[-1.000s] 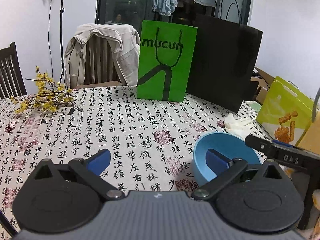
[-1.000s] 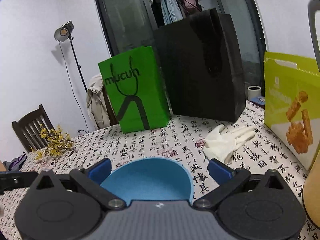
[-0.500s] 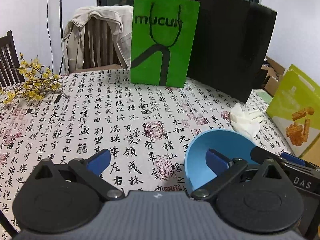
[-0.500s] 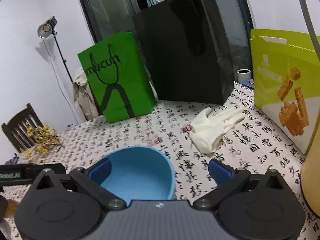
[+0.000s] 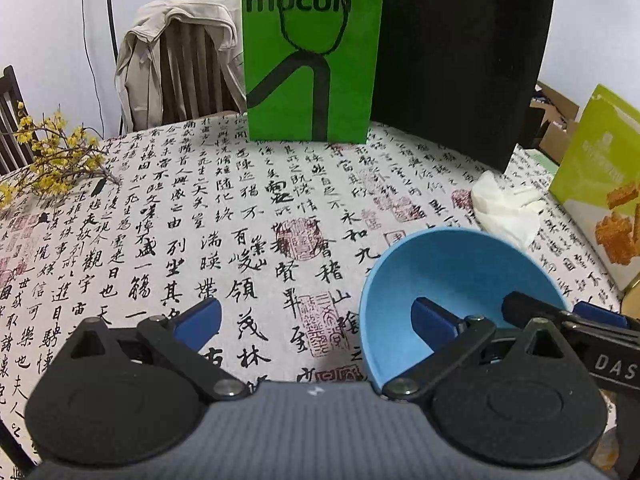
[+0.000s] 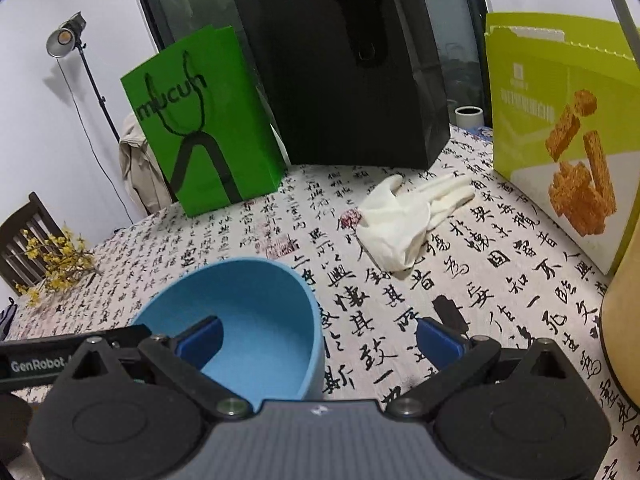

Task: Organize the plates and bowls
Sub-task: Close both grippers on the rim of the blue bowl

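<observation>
Both grippers wide, straddling bowl rim

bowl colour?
Light blue, plain, inside and out: round bowl; clearest in the right wrist view.

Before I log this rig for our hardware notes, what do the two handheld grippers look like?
Both match: the left gripper and right gripper have a ribbed grey body, round black discs, black linkage bars with silver pivots, and blue fingers. Seen side-on, the right one reads "DAS" and the left one "GenRobot" in white.
</observation>
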### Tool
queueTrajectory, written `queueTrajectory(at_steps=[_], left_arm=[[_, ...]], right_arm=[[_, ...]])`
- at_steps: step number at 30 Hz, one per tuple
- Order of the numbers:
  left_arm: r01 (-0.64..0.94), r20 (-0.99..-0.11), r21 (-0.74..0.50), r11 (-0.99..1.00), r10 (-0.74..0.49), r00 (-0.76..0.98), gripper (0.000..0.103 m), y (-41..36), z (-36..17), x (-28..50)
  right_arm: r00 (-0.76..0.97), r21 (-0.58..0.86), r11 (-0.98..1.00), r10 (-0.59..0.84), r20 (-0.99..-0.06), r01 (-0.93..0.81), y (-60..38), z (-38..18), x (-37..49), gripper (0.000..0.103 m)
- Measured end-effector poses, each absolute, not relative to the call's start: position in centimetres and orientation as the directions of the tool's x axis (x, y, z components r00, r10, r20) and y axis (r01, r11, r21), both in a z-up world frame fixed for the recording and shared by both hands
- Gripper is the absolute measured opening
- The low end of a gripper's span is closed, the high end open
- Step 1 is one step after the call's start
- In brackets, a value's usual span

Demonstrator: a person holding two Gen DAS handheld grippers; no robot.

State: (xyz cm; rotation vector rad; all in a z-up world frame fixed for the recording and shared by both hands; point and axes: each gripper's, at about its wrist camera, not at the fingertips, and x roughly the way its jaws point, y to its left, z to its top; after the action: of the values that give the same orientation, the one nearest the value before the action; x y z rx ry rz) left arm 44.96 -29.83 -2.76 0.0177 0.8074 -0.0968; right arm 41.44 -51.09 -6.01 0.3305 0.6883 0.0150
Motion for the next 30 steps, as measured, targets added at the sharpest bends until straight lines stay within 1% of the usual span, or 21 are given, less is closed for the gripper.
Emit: queueTrajectory(at_steps=[2,4,7,11,13,18,19,21,22,24,26,28,29,30], left_arm=[[0.090,-0.724,-0.012,0.996,-0.070,0.686,0.103,-29.9,-3.0,45.1],[0.087,-0.725,-0.004,0.996,-0.063,0.685,0.103,-29.9,-3.3,45.3],[0.076,-0.730,0.006,0.997,-0.048,0.682,0.103,-30.0,-3.7,45.4],[0.080,-0.731,0.006,0.997,-0.051,0.681,0.100,-30.1,-3.8,45.4],[0.088,-0.732,0.014,0.996,-0.050,0.679,0.096,-30.3,-4.0,45.4],[0.106,-0.748,0.022,0.994,-0.054,0.661,0.084,-30.8,-4.4,45.5],[0.110,-0.751,0.021,0.994,-0.057,0.658,0.083,-30.9,-4.5,45.5],[0.117,-0.755,0.020,0.993,-0.061,0.653,0.077,-31.0,-4.7,45.6],[0.120,-0.756,0.019,0.993,-0.064,0.651,0.076,-31.0,-4.8,45.5],[0.124,-0.757,0.020,0.992,-0.066,0.650,0.071,-31.2,-4.9,45.5],[0.129,-0.756,0.023,0.991,-0.067,0.651,0.066,-31.2,-5.0,45.4],[0.133,-0.757,0.025,0.991,-0.068,0.650,0.062,-31.3,-5.1,45.4],[0.135,-0.758,0.025,0.991,-0.069,0.648,0.058,-31.4,-5.2,45.4],[0.138,-0.760,0.023,0.990,-0.072,0.646,0.053,-31.4,-5.2,45.4]], right_arm=[[0.772,0.305,0.948,0.126,-0.623,0.091,-51.1,-6.1,41.5,0.100],[0.768,0.304,0.948,0.129,-0.627,0.089,-51.0,-6.3,41.6,0.096],[0.759,0.307,0.947,0.134,-0.637,0.090,-50.9,-6.5,41.8,0.093],[0.760,0.303,0.950,0.144,-0.633,0.072,-50.7,-6.5,41.7,0.087],[0.757,0.294,0.953,0.142,-0.638,0.069,-50.5,-6.5,41.8,0.083],[0.749,0.295,0.953,0.145,-0.646,0.070,-50.5,-6.7,41.9,0.082],[0.751,0.296,0.952,0.144,-0.645,0.072,-50.6,-6.7,41.9,0.078],[0.749,0.303,0.950,0.149,-0.645,0.072,-50.7,-6.7,41.9,0.075],[0.748,0.305,0.950,0.150,-0.646,0.073,-50.7,-6.8,41.9,0.072],[0.744,0.300,0.951,0.147,-0.651,0.075,-50.7,-6.9,42.0,0.068],[0.741,0.294,0.953,0.140,-0.657,0.081,-50.6,-7.0,42.1,0.062],[0.735,0.295,0.952,0.141,-0.663,0.083,-50.7,-7.1,42.2,0.054],[0.733,0.296,0.951,0.142,-0.665,0.084,-50.7,-7.2,42.2,0.053],[0.732,0.297,0.951,0.143,-0.666,0.085,-50.7,-7.3,42.2,0.049]])
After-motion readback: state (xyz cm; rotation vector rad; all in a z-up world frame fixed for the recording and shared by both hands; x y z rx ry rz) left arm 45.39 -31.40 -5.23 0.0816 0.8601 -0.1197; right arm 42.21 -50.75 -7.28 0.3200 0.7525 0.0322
